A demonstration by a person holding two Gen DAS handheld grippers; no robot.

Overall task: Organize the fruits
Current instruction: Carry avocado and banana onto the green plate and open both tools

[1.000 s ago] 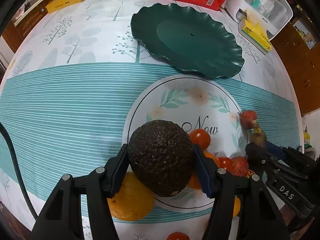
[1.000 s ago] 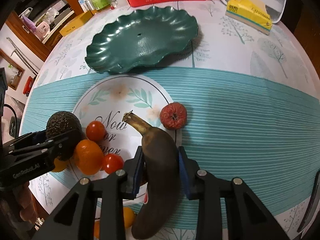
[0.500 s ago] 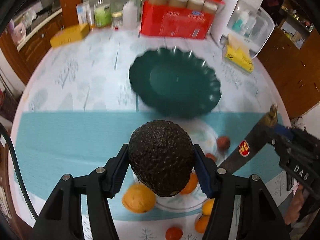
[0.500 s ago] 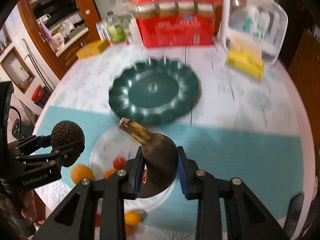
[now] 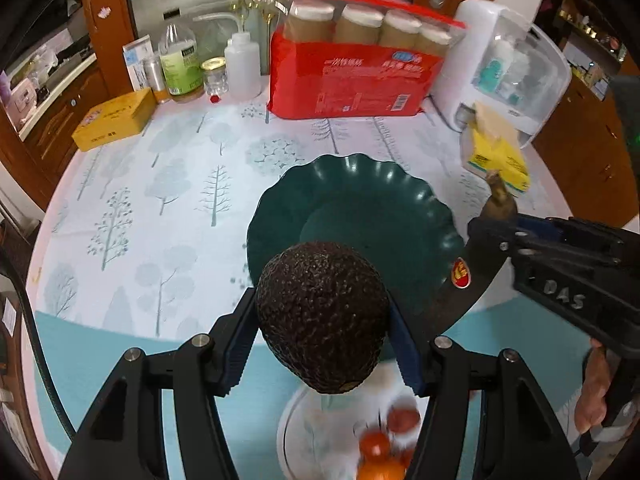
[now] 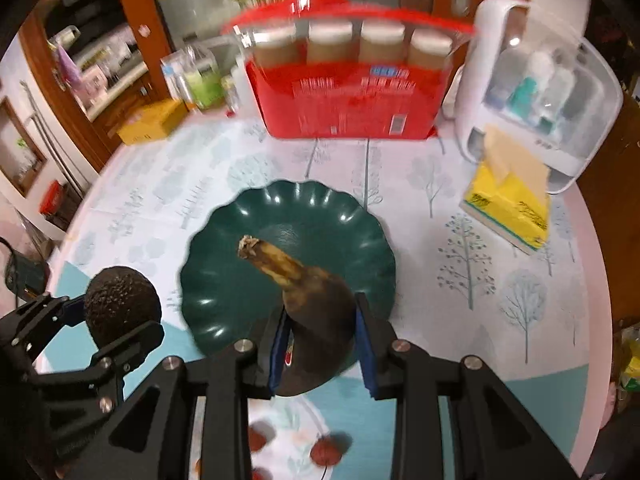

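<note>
Tree-print table (image 5: pixel 168 200) | left tool (image 5: pixel 322 344) clamps avocado (image 5: pixel 322 320) | right tool (image 6: pixel 320 340) grips blackened, seemingly banana (image 6: pixel 312 300) fruit

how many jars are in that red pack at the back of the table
4. The jars stand in one row across the top of the red pack: first, second, third, fourth, left to right. A second row behind them could be hidden.
</note>
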